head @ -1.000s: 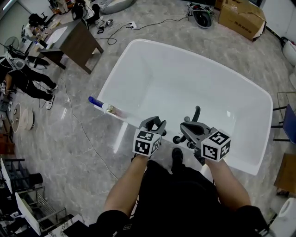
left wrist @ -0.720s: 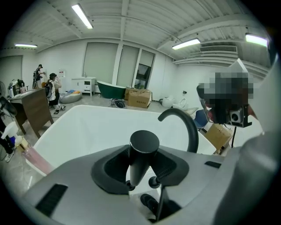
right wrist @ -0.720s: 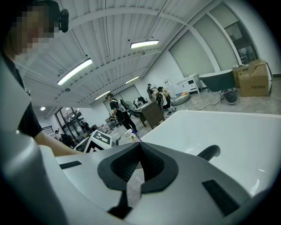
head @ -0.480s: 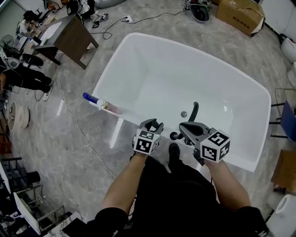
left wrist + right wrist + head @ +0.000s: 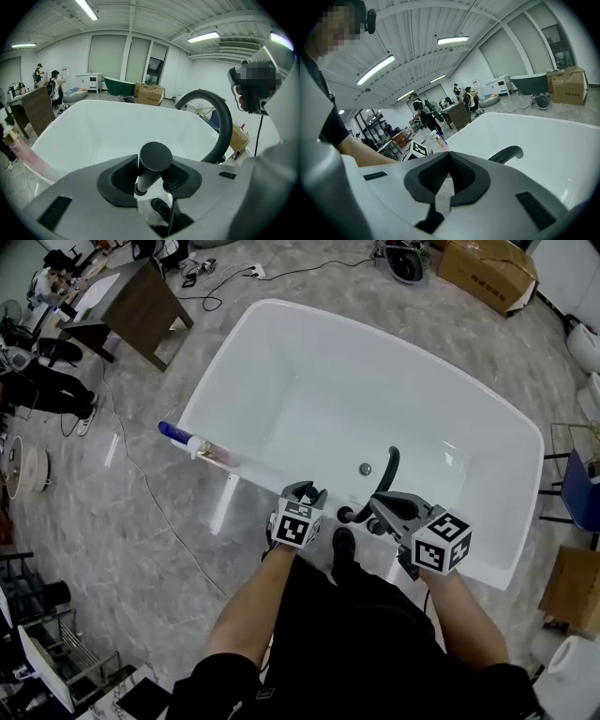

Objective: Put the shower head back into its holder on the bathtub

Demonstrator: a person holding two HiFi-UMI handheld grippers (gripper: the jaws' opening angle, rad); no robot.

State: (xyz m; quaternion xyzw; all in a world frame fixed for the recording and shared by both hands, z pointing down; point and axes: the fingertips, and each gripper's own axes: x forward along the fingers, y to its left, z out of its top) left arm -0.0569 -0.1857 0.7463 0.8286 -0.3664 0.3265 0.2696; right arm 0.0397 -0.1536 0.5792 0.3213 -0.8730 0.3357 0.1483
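Observation:
The white bathtub (image 5: 217, 367) fills the middle of the head view. My left gripper (image 5: 302, 491) hangs over its near rim, shut on the shower head (image 5: 156, 158), a black round-ended cylinder with a pale lower part that stands between the pads. Under it a black hose (image 5: 160, 209) shows. Black fittings (image 5: 345, 515) sit on the rim just right of this gripper; which one is the holder I cannot tell. The black curved faucet spout (image 5: 389, 470) arches over the tub beside them. My right gripper (image 5: 380, 502) hovers next to the spout, shut with nothing in it.
A blue-capped bottle (image 5: 173, 432) and other toiletries lie on the tub's left rim. A brown table (image 5: 141, 310) stands on the floor at upper left and a cardboard box (image 5: 487, 263) at upper right. Cables cross the floor. My shoe (image 5: 342, 542) is at the tub's near edge.
My left gripper has sunk toward the tub's near rim with the shower head still in it. The right gripper has drifted slightly lower beside the spout.

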